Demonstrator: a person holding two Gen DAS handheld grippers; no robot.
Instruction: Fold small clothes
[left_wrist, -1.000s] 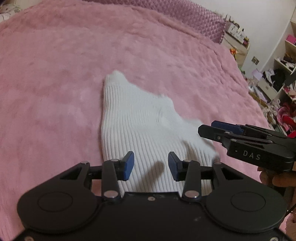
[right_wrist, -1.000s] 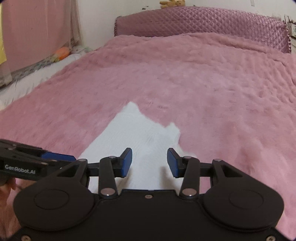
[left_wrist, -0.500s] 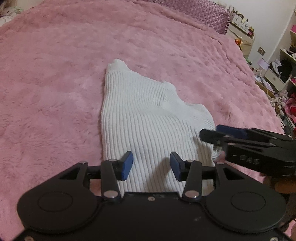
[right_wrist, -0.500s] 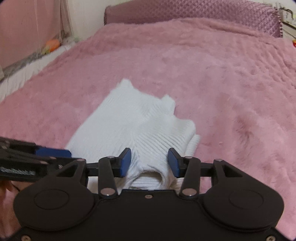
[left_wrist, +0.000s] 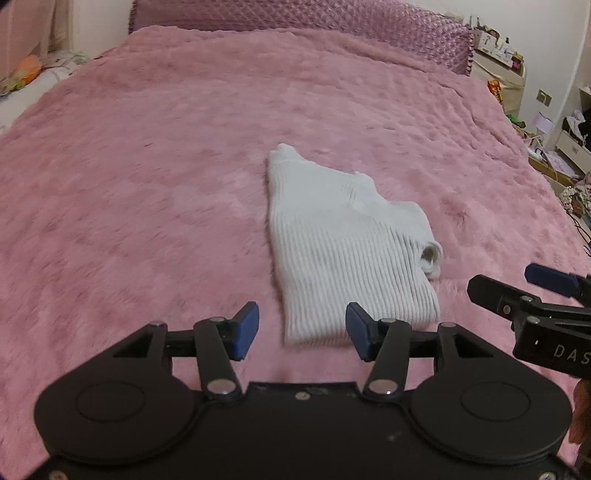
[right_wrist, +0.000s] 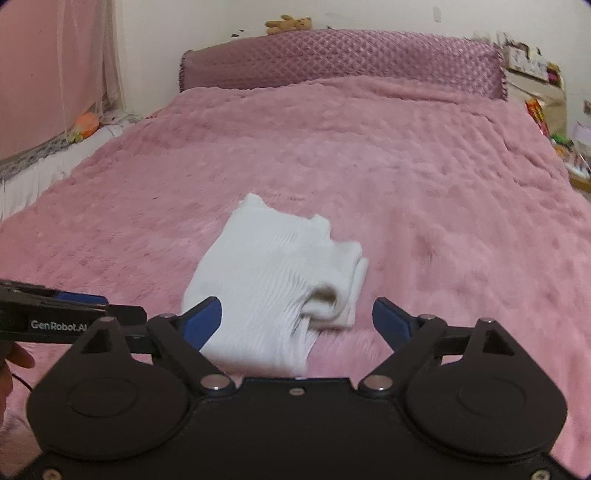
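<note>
1. White ribbed knit garment lying folded near the middle of a pink fluffy blanket, closer to the near edge than to the purple quilted headboard; a rolled sleeve end poking out at its right edge.
2. Left gripper hanging above the garment's near edge, jaws opening, nothing between the blue pads, no contact with the cloth.
3. Right gripper just off the garment's near right corner, jaws opening wide, nothing held; rolled sleeve end seen through the gap, lying free on the blanket.
4. Both grippers apart from the cloth, probably to let the finished fold settle flat without dragging it.
5. Cluttered shelves past the blanket's right edge; a small teddy bear on top of the headboard.
6. Likely stage: fold laid down, sleeve end perhaps needing a tuck.
</note>
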